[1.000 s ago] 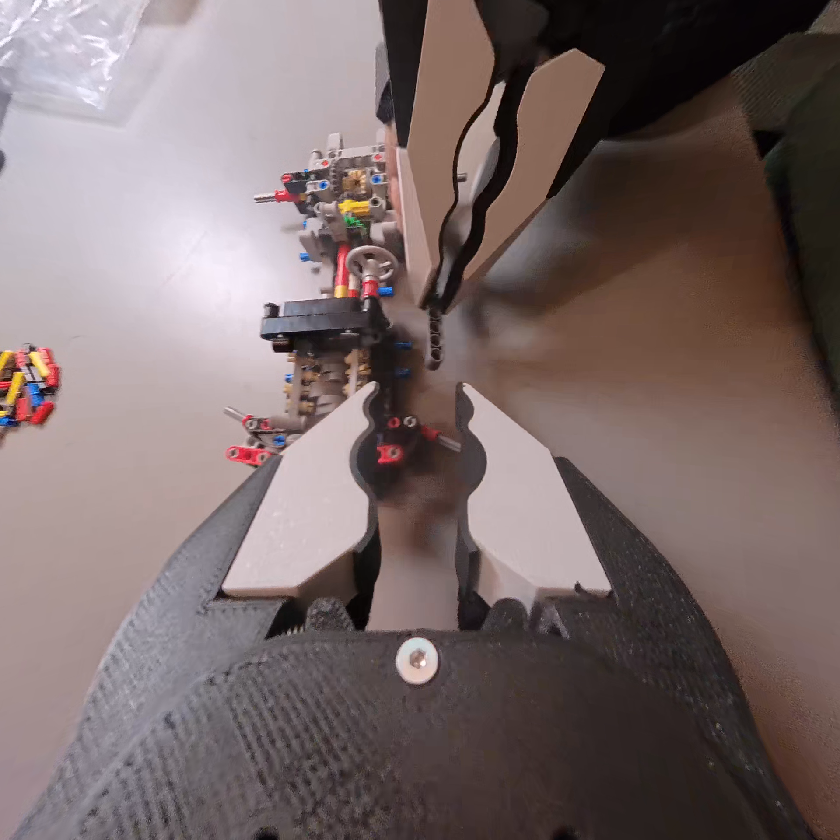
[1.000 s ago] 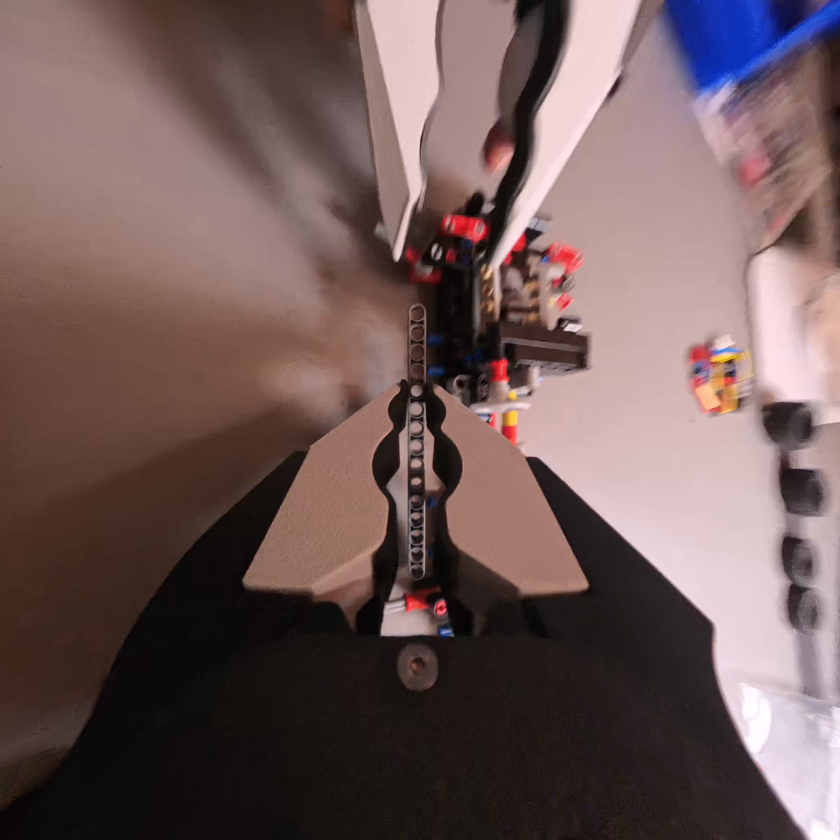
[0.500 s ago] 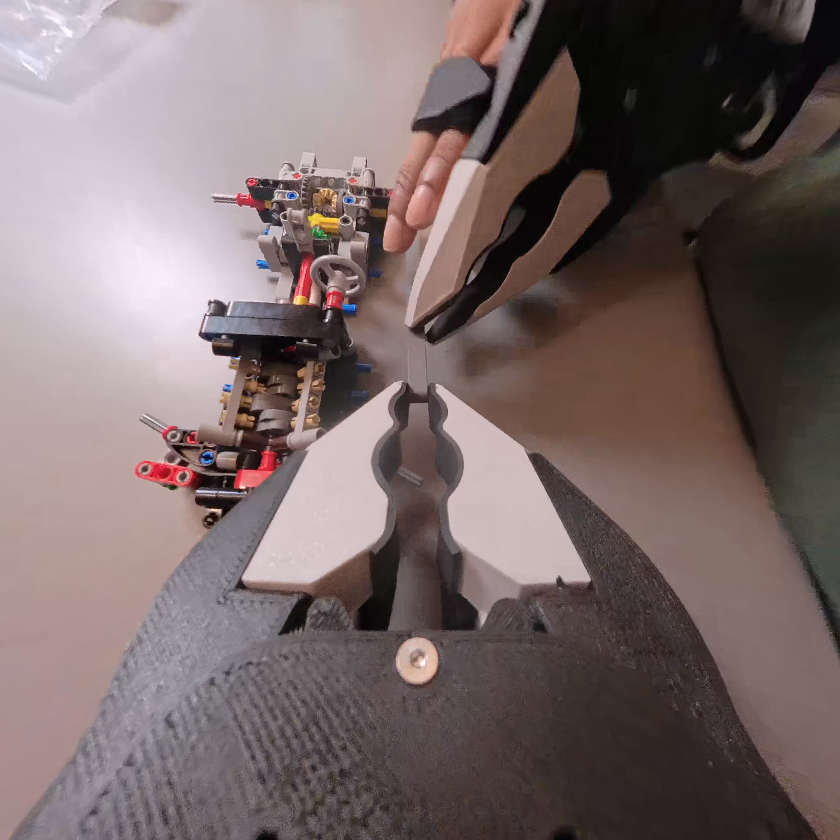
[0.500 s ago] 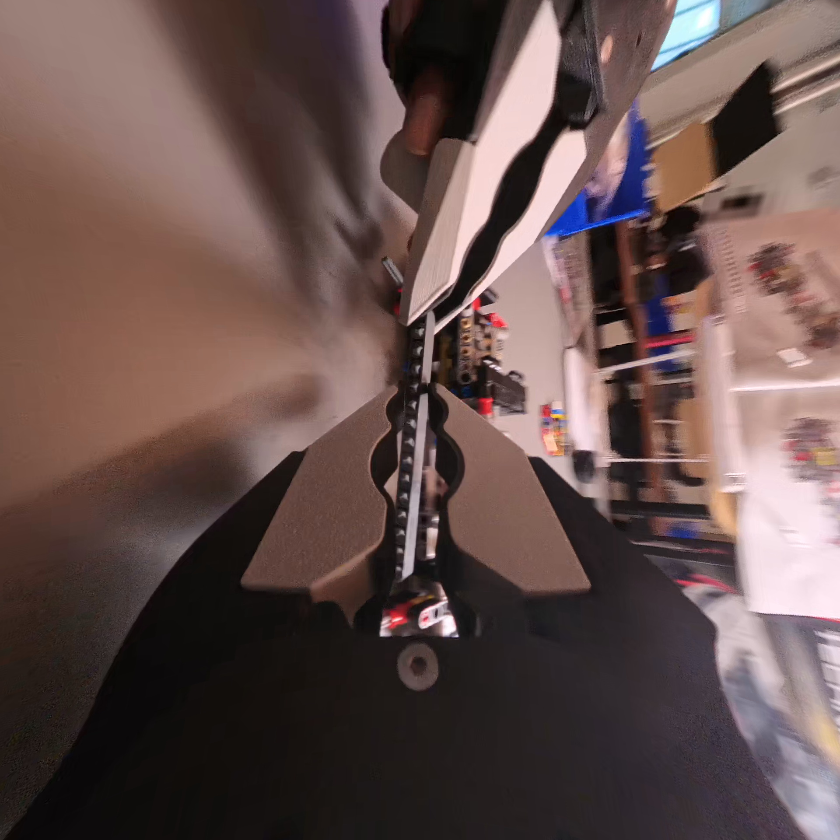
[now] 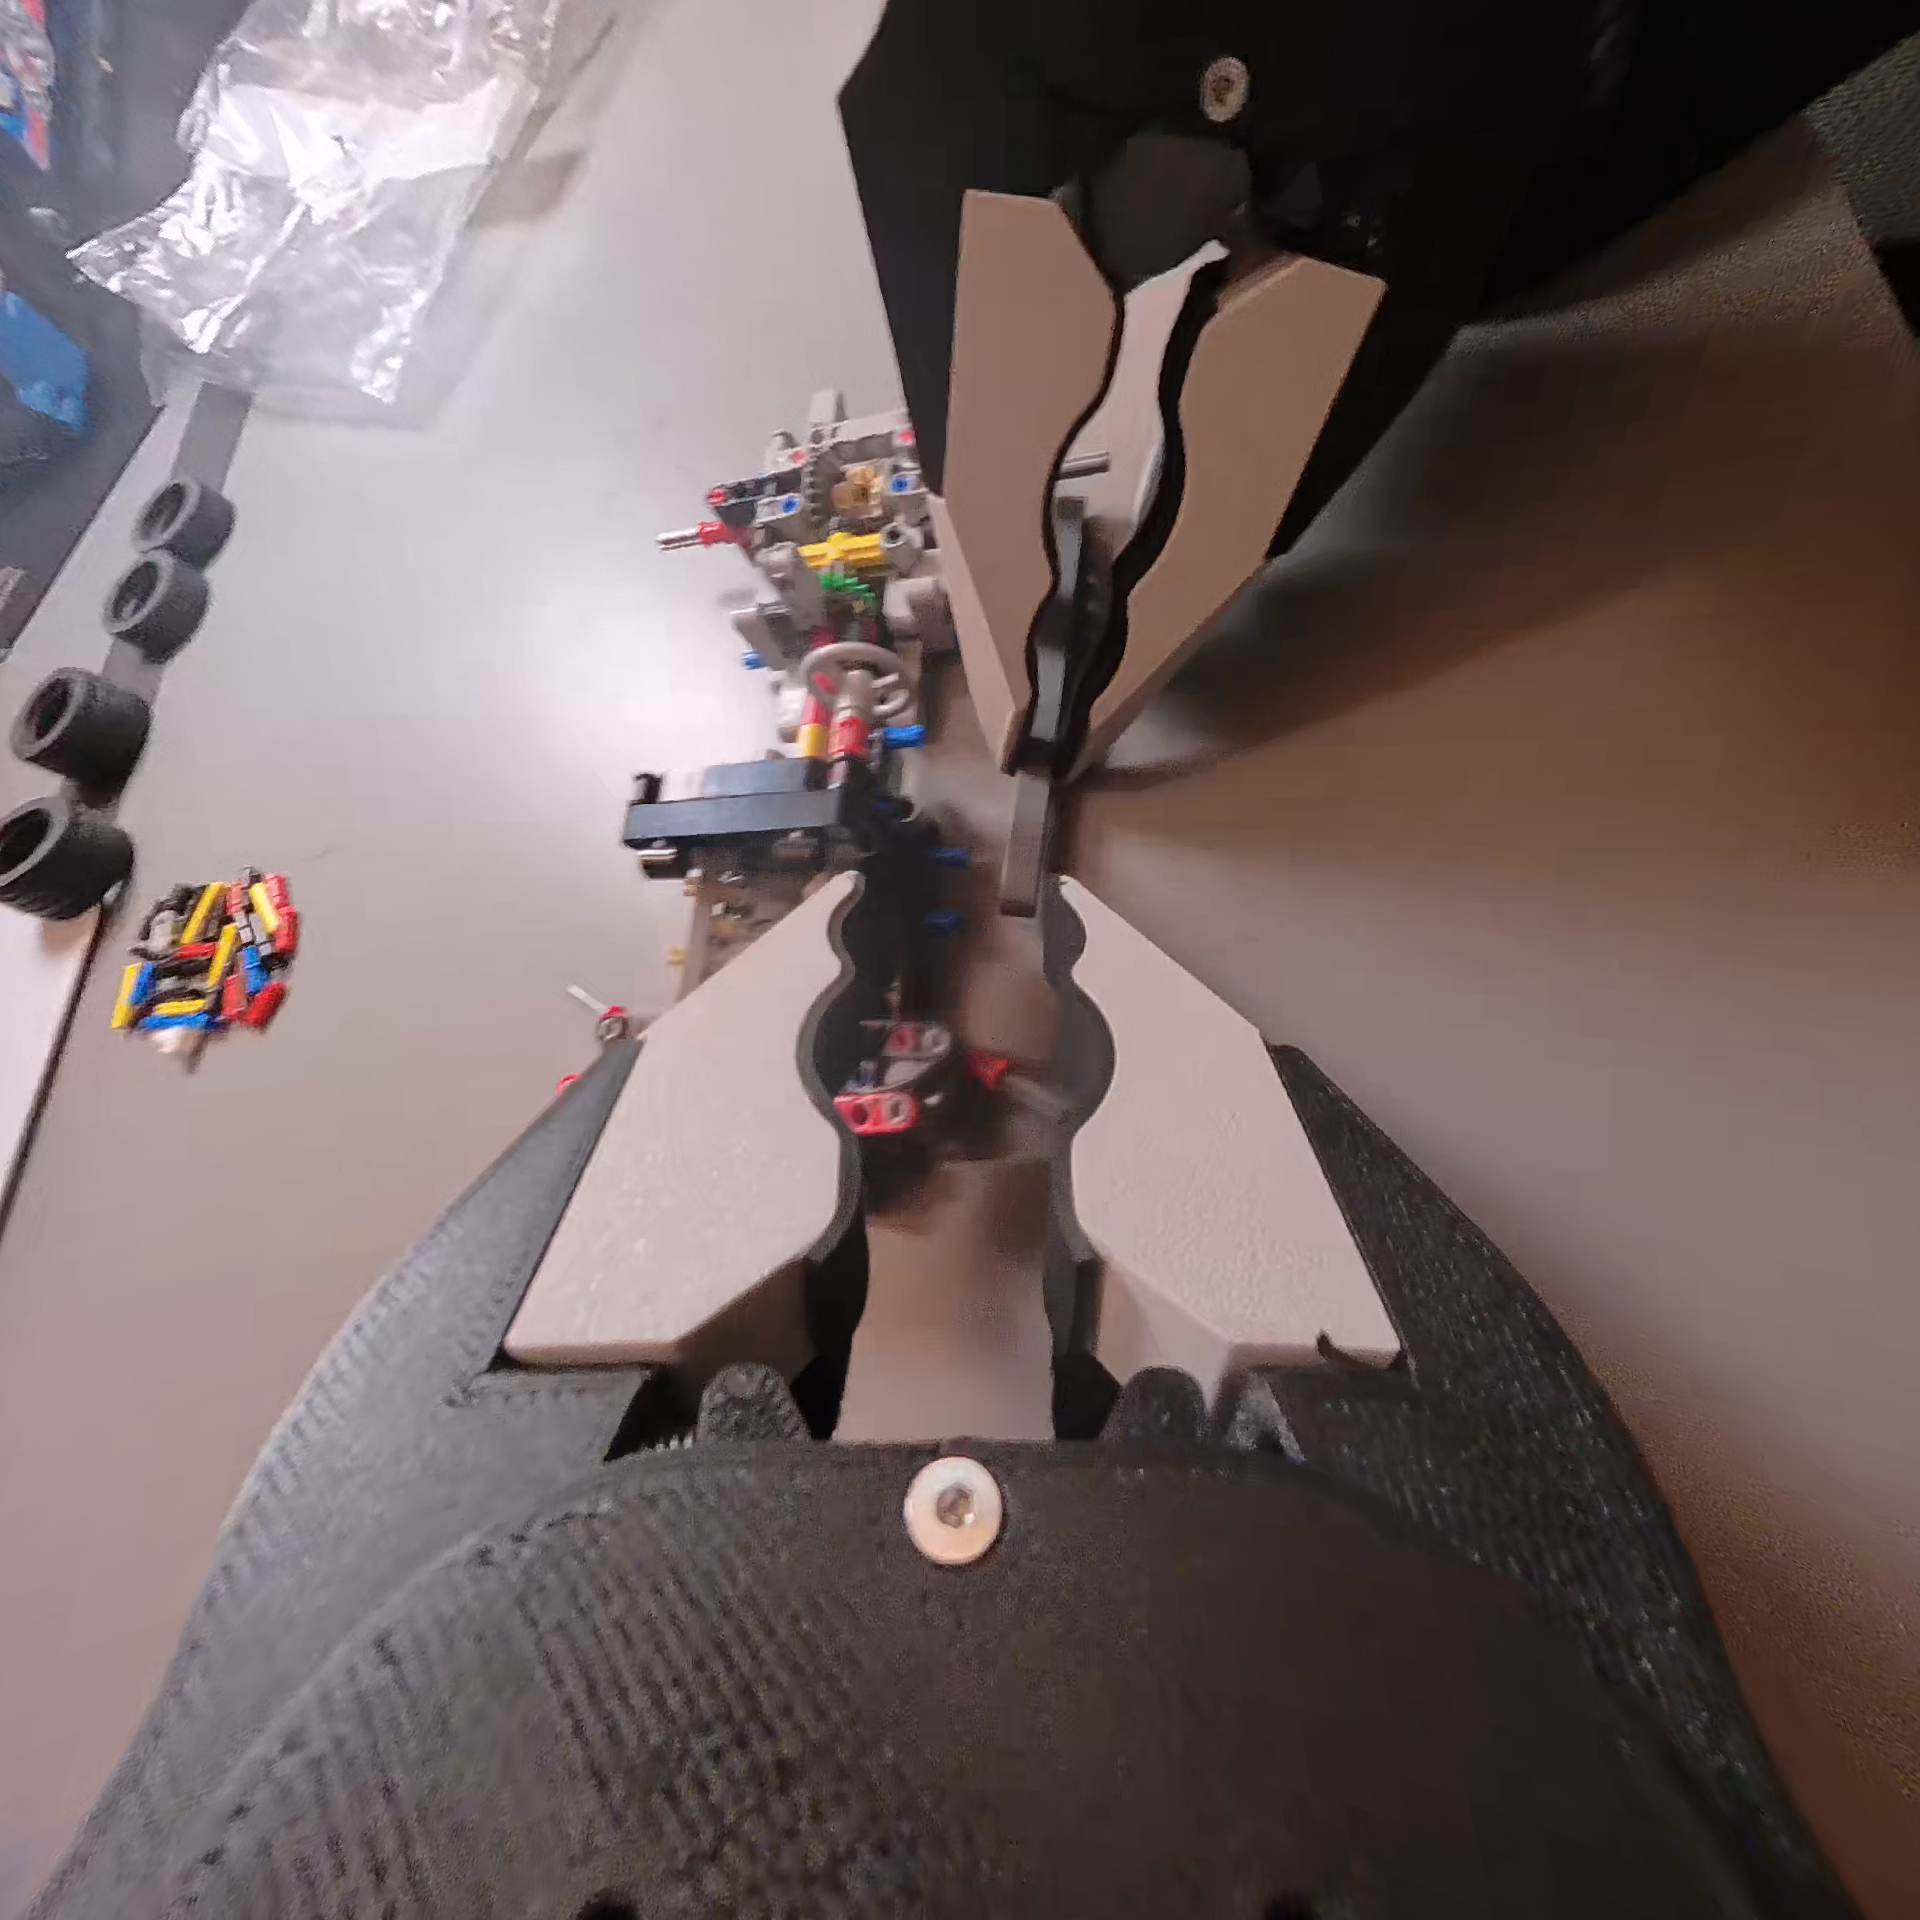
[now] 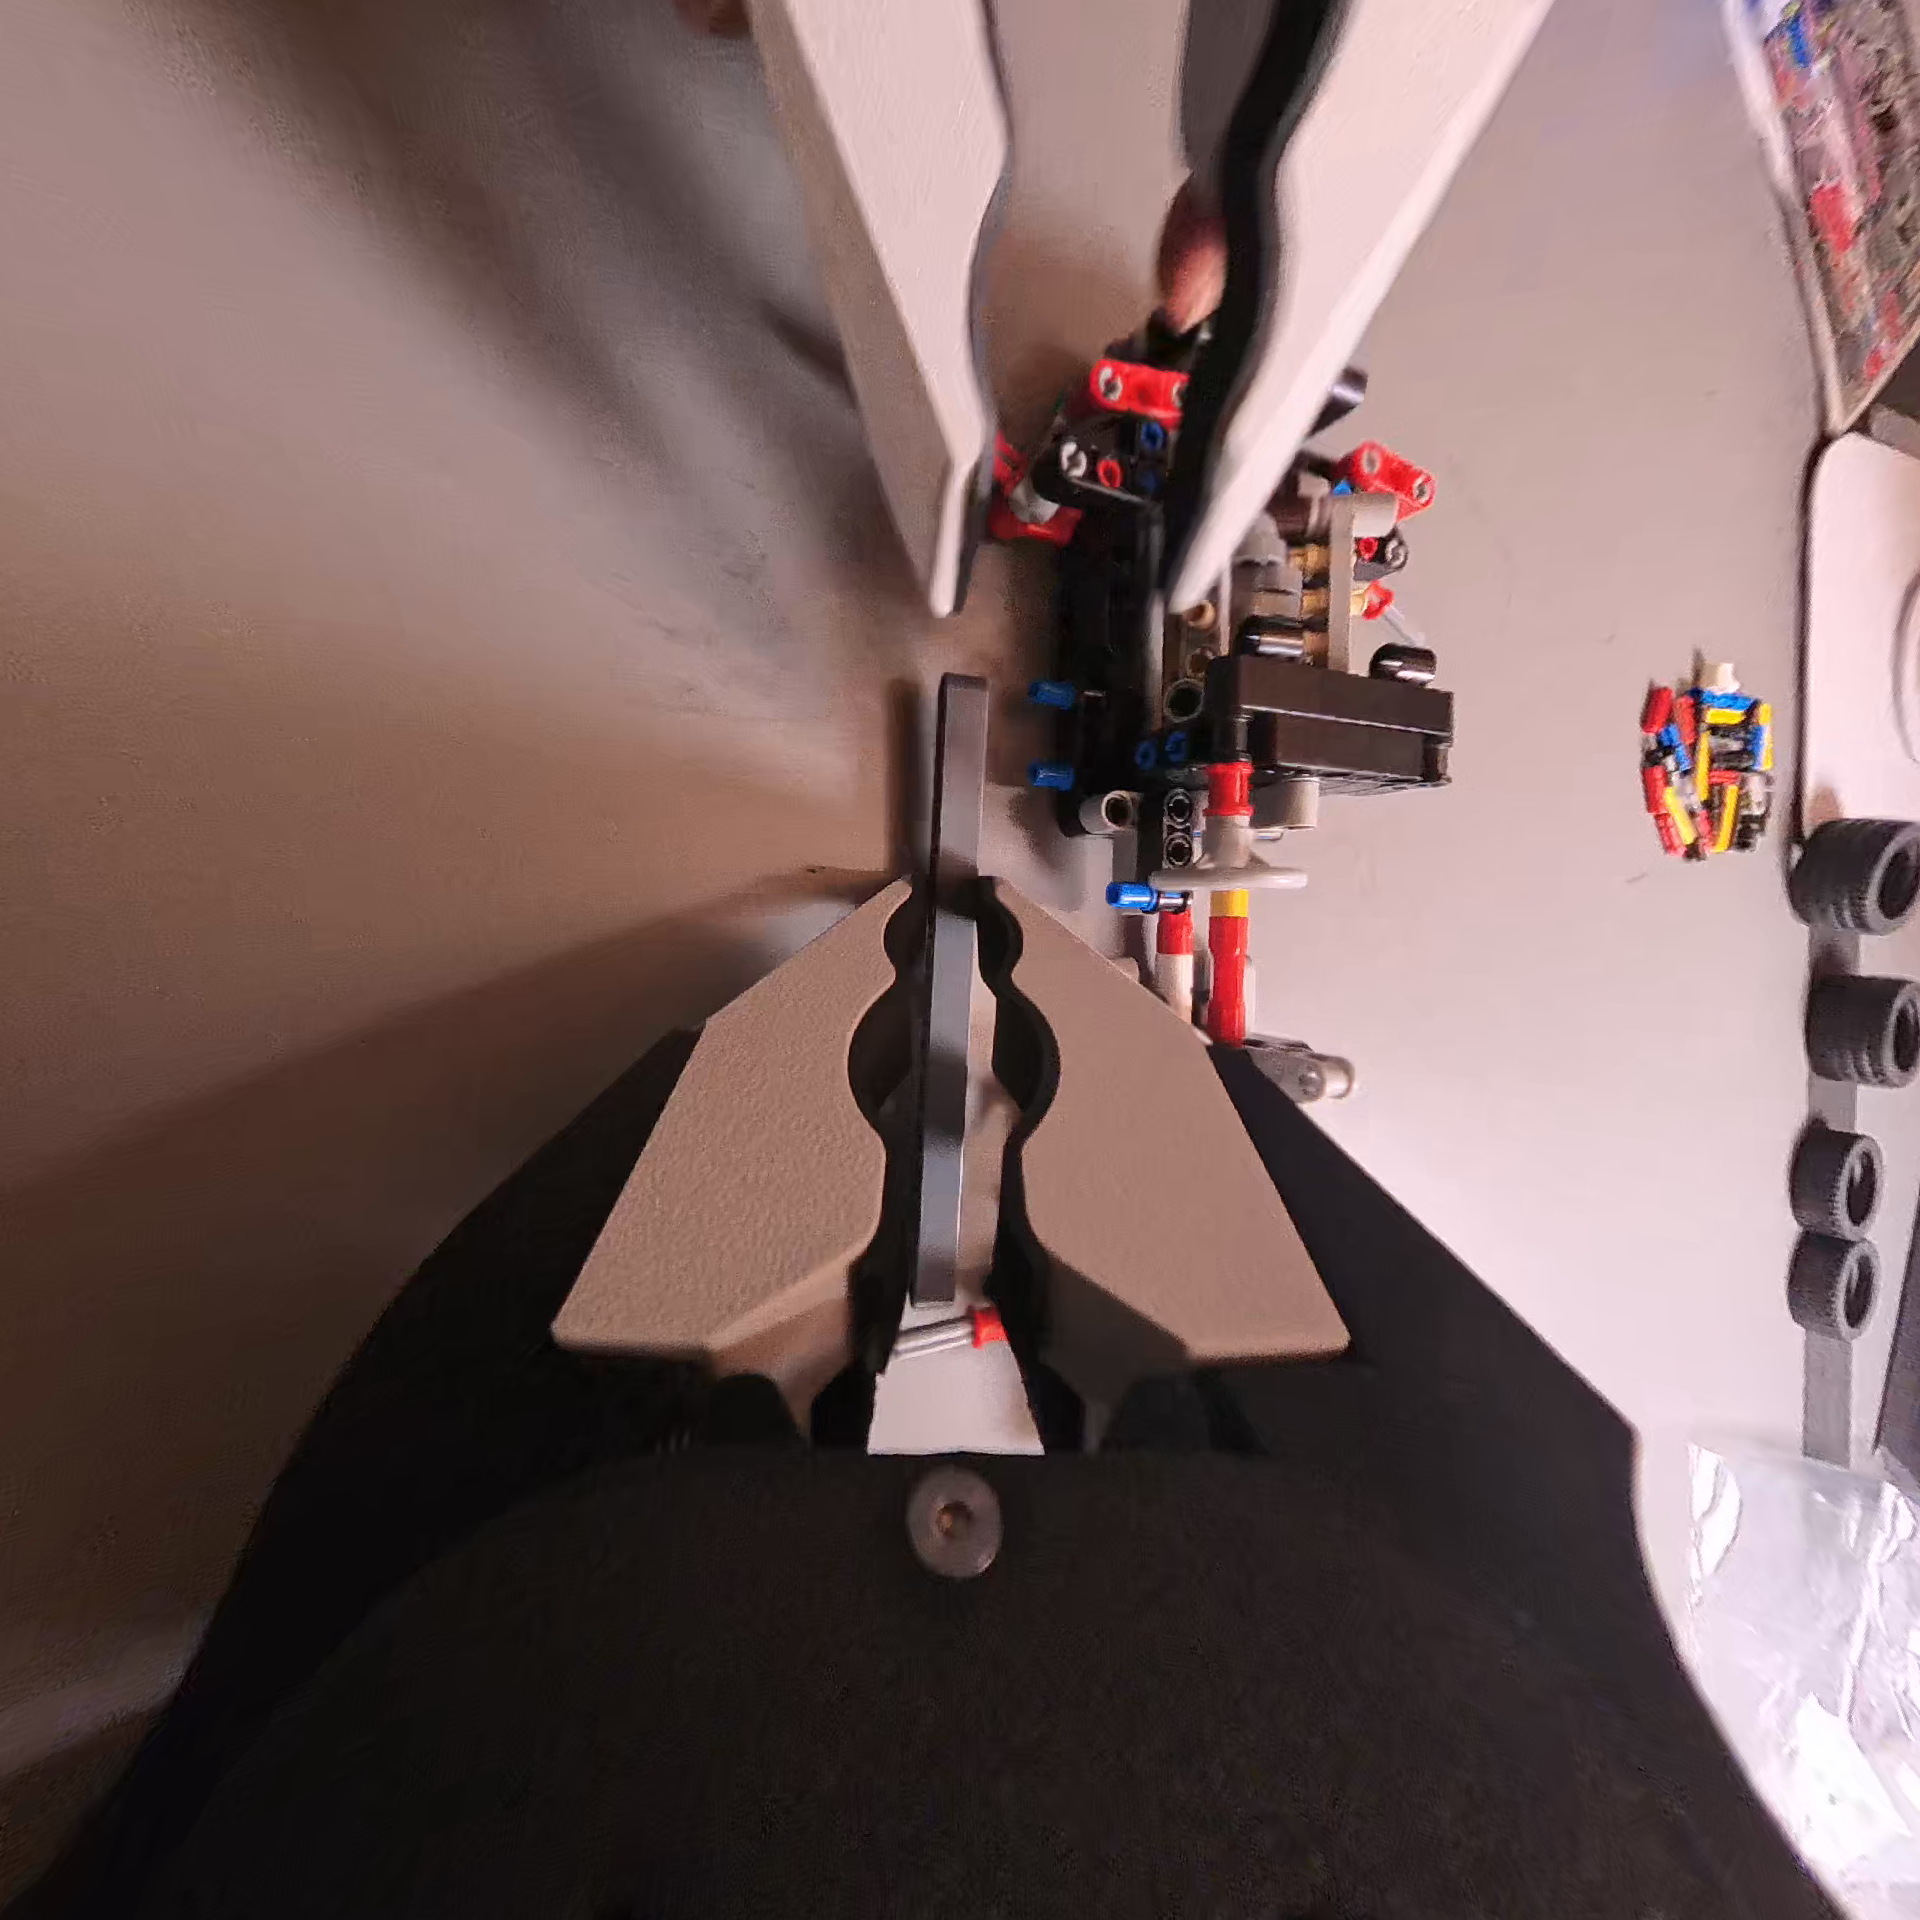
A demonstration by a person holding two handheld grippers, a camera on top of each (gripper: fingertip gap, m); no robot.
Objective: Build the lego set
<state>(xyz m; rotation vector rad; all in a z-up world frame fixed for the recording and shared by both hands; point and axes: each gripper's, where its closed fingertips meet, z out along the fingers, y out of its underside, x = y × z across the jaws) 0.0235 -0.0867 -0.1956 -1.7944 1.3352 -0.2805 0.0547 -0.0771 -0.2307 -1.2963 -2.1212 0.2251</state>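
Both hand-held grippers met beside the chassis [image 5: 831, 665] on the tabletop [image 5: 1455, 1039]. Right [image 6: 951, 914] clamped the grey beam [image 6: 951, 1039]; left [image 5: 951, 914], closed half a second earlier, had spread open, empty. Handover abandoned, I judged; beam unattached.

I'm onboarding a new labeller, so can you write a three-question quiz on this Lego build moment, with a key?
1. True or false: the right gripper is shut on the long dark grey Lego beam.
2. Multiple choice: the left gripper is A) open, B) shut on a tyre, C) out of view.
3. Fill in: the row of black rubber tyres holds ____ tyres.

Key: 1 true; 2 A; 3 four.

The partly built Lego chassis lies on the beige table, with the small pile of coloured pins apart from it.
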